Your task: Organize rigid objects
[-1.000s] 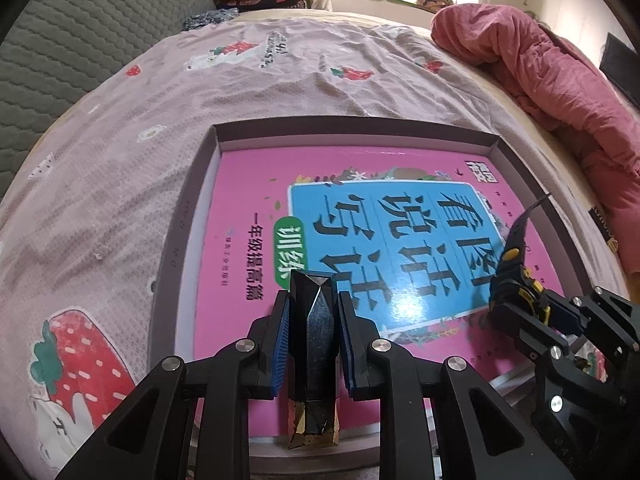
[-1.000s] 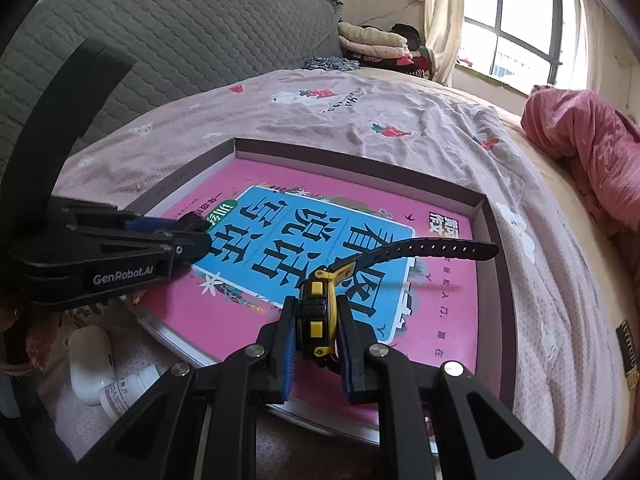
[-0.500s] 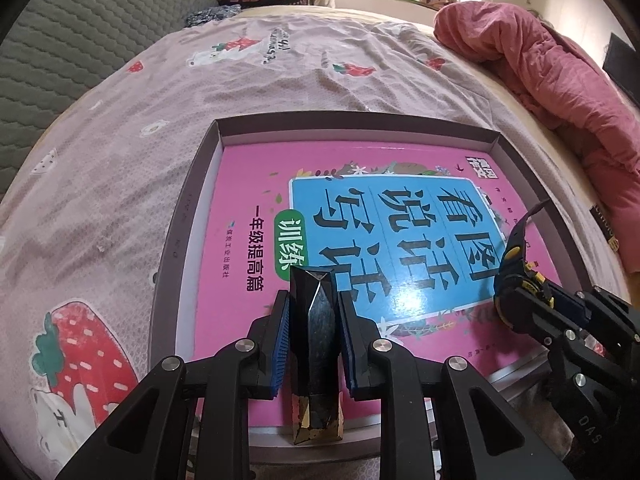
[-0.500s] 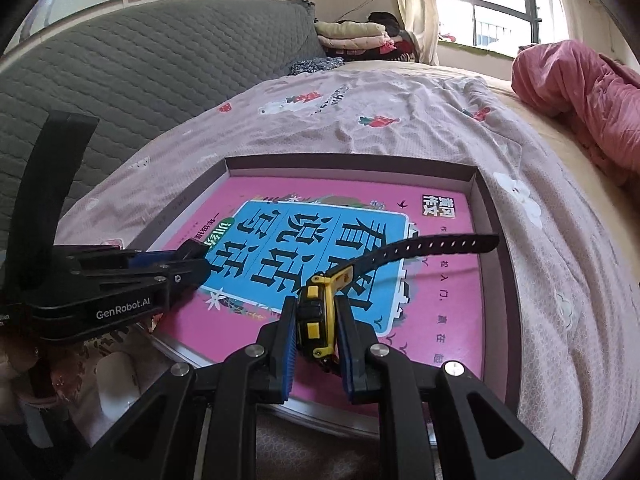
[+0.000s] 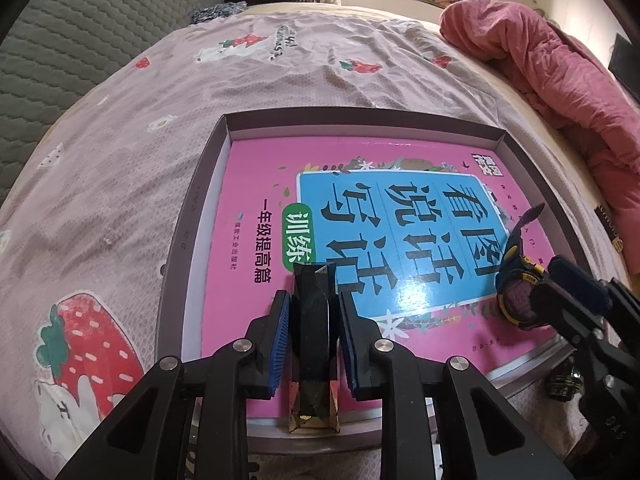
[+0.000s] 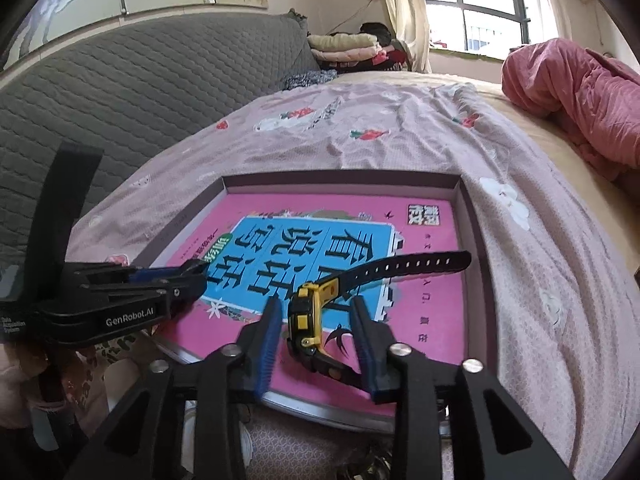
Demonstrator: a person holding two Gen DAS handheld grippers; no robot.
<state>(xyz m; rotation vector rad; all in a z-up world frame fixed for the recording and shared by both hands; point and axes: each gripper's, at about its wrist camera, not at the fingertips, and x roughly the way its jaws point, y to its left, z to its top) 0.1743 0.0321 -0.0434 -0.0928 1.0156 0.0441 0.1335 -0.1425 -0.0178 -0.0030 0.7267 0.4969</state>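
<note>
So on the left there's the grey quilted headboard and a bed sheet printed with strawberries, and sitting on that sheet is a shallow brown box lid used as a tray, with a big pink workbook lying flat inside it and filling most of the floor. The left gripper is over the near edge of the tray, pinching a dark faceted bottle-like thing with a gold base; the blue pads sit tight against both its sides and the gold end pokes out below, over the tray's near rim. In the right wrist view that same gripper shows up side-on at the left, its tips over the book's near left corner. Moving right, the yellow and black watch lies on its side on the pink cover near the front edge, its black strap sticking out over the blue title panel. The right gripper is around the watch, but its jaws have just been opening and there's a clear gap on each side, so the watch is between the fingers without being squeezed. Far right there's a bunched-up red blanket on the bed, well apart from the tray, and folded clothes stacked by the window at the back.
</note>
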